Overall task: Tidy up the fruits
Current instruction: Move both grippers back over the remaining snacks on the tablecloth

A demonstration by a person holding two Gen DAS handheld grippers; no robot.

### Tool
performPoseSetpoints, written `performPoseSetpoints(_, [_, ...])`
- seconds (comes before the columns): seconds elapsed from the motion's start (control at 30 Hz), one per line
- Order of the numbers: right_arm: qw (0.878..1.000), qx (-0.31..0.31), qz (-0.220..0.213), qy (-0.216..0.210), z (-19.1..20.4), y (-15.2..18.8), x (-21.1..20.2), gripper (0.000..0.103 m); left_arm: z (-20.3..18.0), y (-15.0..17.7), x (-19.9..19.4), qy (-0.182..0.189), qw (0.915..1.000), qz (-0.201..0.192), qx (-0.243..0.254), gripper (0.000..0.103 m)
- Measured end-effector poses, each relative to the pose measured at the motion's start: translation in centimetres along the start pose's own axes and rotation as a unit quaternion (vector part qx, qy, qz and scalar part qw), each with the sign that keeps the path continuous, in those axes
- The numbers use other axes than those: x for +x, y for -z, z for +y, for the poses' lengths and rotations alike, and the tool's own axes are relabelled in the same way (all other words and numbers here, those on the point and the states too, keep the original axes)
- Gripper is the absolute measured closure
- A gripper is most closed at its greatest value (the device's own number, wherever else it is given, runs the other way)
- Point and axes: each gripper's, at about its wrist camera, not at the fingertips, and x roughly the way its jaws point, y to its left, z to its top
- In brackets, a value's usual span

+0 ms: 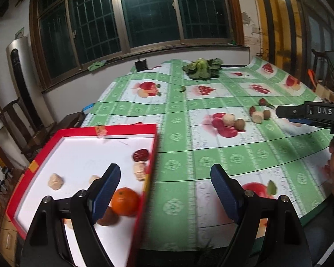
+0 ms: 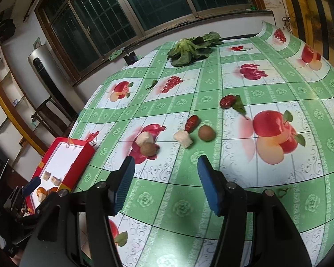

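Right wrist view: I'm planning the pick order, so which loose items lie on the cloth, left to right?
Pale chunk with brown round fruit just below it → pale chunk → red date → brown round fruit → red date.

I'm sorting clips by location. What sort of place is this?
Probably a lived-in home: a table under a fruit-print tablecloth, barred windows, a wooden chair by the wall.

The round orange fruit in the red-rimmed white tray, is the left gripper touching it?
Cannot tell. In the left wrist view the orange fruit sits just behind the left gripper's finger, outside its open jaws.
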Motion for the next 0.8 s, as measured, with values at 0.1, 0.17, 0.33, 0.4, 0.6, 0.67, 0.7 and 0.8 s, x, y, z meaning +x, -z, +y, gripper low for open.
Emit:
performPoseSetpoints(0.1, [1.0, 0.005, -0.003, 0.006, -0.8, -0.1, -0.4, 0.043, -0.8, -0.1, 0.4, 0.02, 0.9997, 0.012, -0.005, 0.02])
performPoseSetpoints(0.17, [1.0, 0.01, -0.004, 0.01, -1.2, -0.2, -0.5, 0.043, -1.3, 0.0, 0.7, 0.027, 0.9995, 0.017, -0.004, 0.02])
performPoseSetpoints(0.33, [1.0, 0.025, -0.003, 0.013, -1.9, -0.4, -0.5, 0.043, -2.6, 0.4, 1.0, 0.039, 0.999, 0.022, 0.004, 0.02])
performPoseSetpoints(0.4, [1.0, 0.025, -0.002, 0.016, -1.9, -0.4, -0.5, 0.043, -3.0, 0.5, 1.2, 0.046, 0.9986, 0.026, 0.006, 0.02])
performPoseSetpoints(0.6, [0.999, 0.024, 0.013, 0.019, -1.8, -0.2, 0.0, 0.041, -3.7, 0.3, 1.5, 0.059, 0.998, 0.024, 0.004, 0.02])
performPoseSetpoints(0.67, [0.999, 0.022, 0.016, 0.021, -1.7, -0.2, 0.2, 0.041, -3.9, 0.2, 1.5, 0.061, 0.9979, 0.022, 0.006, 0.02])
performPoseSetpoints(0.7, [0.999, 0.02, 0.015, 0.022, -1.6, -0.1, 0.1, 0.041, -4.1, 0.0, 1.7, 0.063, 0.9977, 0.023, 0.006, 0.02])
performPoseSetpoints(0.8, [0.999, 0.018, 0.016, 0.023, -1.5, 0.0, 0.2, 0.041, -4.4, -0.2, 2.0, 0.065, 0.9976, 0.025, 0.006, 0.02])
